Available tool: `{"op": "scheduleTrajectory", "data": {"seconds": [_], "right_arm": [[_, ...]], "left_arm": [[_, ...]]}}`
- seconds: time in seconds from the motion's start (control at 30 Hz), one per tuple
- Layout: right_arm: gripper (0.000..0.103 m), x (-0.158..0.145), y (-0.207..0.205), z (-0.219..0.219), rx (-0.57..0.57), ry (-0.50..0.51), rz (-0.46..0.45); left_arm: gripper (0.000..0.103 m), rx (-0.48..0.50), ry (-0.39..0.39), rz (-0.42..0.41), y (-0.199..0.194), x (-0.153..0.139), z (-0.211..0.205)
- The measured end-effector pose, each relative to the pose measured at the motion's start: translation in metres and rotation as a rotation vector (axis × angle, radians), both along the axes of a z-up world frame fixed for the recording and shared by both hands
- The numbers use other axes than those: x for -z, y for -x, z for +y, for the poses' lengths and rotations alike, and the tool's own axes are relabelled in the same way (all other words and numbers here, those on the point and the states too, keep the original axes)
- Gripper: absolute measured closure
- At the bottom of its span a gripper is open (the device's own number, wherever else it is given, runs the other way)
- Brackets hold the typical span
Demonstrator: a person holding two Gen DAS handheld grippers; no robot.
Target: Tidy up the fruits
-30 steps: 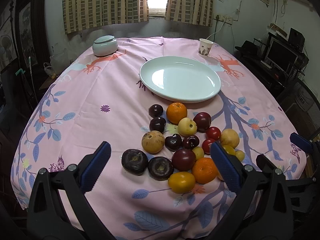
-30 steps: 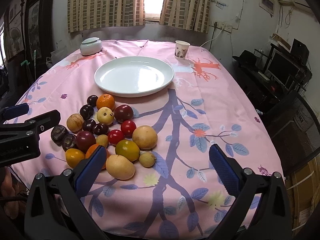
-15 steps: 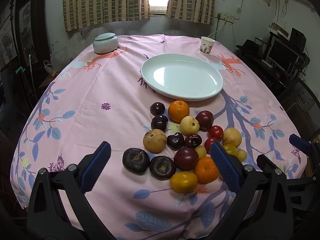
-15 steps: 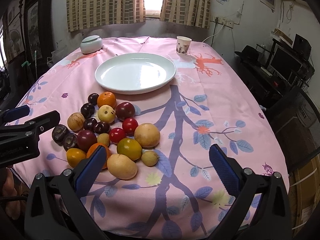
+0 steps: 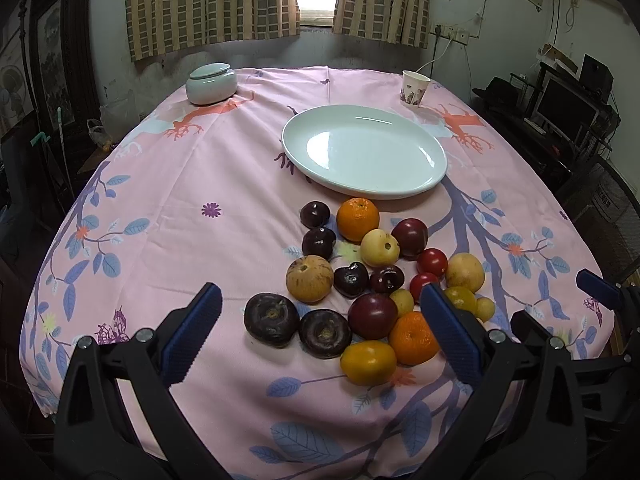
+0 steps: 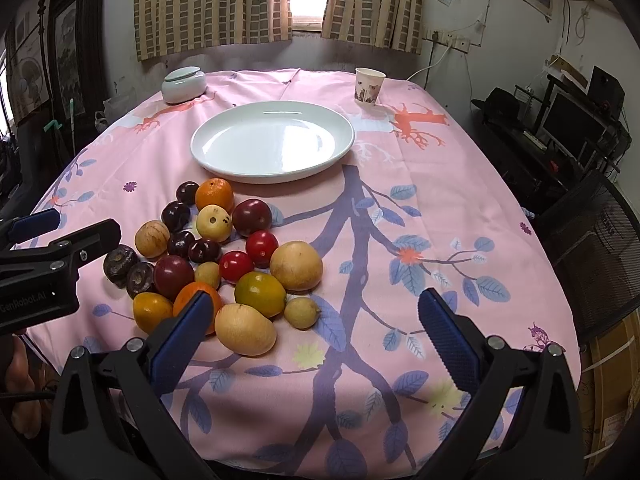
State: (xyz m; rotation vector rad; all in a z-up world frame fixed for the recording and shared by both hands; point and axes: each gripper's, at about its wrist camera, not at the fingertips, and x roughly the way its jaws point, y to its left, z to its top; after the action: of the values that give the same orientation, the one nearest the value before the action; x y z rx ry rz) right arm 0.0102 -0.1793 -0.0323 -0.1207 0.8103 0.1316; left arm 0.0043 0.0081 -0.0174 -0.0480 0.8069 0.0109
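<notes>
Left gripper (image 5: 320, 334): black frame, blue ribbed pads, jaws spread wide, nothing between them. It hovers above the near table edge, aimed at the near-left side of the fruit pile. Right gripper (image 6: 312, 330): same build, likewise spread and empty, hovering over the near-right of the pile.

Between the left pads sit two dark, flattened purple-brown fruits (image 5: 272, 319), touching each other; just beside them a yellow-orange round fruit (image 5: 368, 362) and a small orange mandarin (image 5: 412, 338). Nearest the right gripper: a tan oval fruit (image 6: 245, 331) and a green-yellow round fruit (image 6: 260, 294). The pile lies on the pink leaf-printed tablecloth (image 5: 180, 208); the empty white oval plate (image 5: 364, 150) stands just beyond it.

Judgement: first pick not yet begun; nothing is on the plate. Best approach is probably an outer fruit with free flanks, e.g. the left dark one, pads closing across its width, lifting straight up so neighbours do not roll. Fruits are round and packed touching; a nudge could send one toward the table edge.

Hard to make out: fruit species; the small fruits partly hidden behind the left gripper's right pad. The lidded pale ceramic jar (image 5: 212, 83) and paper cup (image 5: 415, 87) stand far back, contents unseen.
</notes>
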Motion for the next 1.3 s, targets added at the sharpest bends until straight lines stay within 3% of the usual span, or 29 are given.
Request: {"op": "scheduleTrajectory", "data": {"seconds": [1.07,1.3], "right_arm": [[0.001,0.003,0.001,0.002,-0.009,0.005,0.014],[0.001,0.008,0.011,-0.008,-0.145,-0.128,0.075]], "left_arm": [[0.002,0.0,-0.002,0.013,0.004,0.009,-0.002],[0.002,-0.028,-0.018,0.026,0.012,0.014,0.01]]}}
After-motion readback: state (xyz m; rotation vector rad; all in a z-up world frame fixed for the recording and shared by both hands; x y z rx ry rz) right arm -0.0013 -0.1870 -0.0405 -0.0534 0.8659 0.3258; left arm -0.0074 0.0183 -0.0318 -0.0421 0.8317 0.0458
